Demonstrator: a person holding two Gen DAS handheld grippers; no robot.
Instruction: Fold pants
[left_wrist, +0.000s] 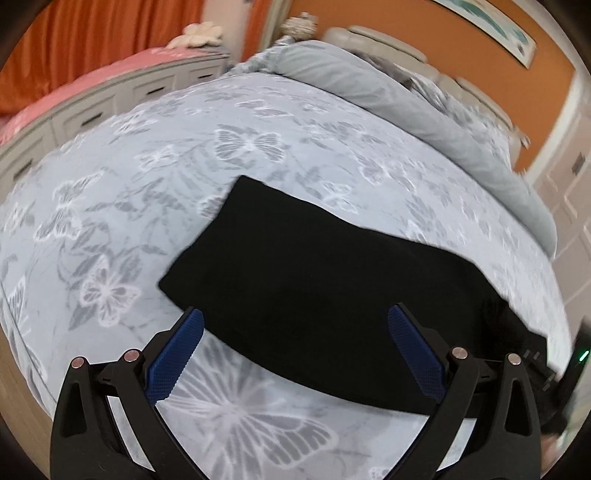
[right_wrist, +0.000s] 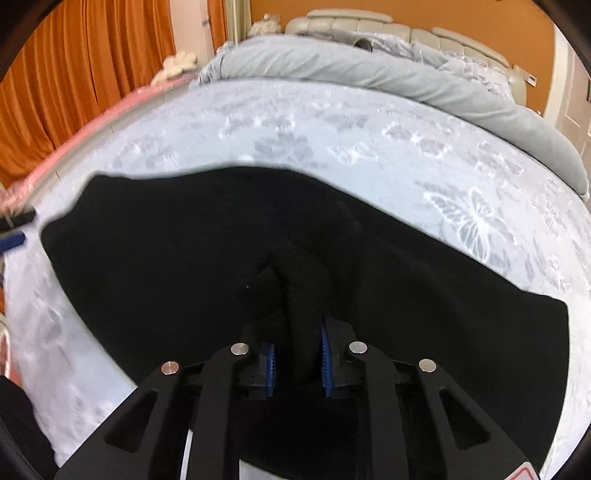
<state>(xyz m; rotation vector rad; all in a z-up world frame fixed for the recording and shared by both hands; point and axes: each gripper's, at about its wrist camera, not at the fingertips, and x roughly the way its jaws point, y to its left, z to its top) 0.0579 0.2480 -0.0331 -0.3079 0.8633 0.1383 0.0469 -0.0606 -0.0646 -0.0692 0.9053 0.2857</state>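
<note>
Black pants (left_wrist: 314, 280) lie folded into a long band on the bed's butterfly-print cover (left_wrist: 147, 184). My left gripper (left_wrist: 295, 354) is open and empty, its blue pads (left_wrist: 173, 365) spread wide just above the near edge of the pants. In the right wrist view the pants (right_wrist: 184, 251) fill the middle. My right gripper (right_wrist: 297, 360) is shut on a bunched ridge of the black cloth between its blue pads (right_wrist: 325, 363). The left gripper's tip (right_wrist: 14, 236) shows at the far left edge of that view.
A rolled grey duvet (left_wrist: 424, 122) and pillows lie along the head of the bed by a padded headboard (right_wrist: 369, 26). A white dresser with a pink top (left_wrist: 92, 107) stands beyond the bed's left side. Orange curtains (right_wrist: 74, 74) hang behind.
</note>
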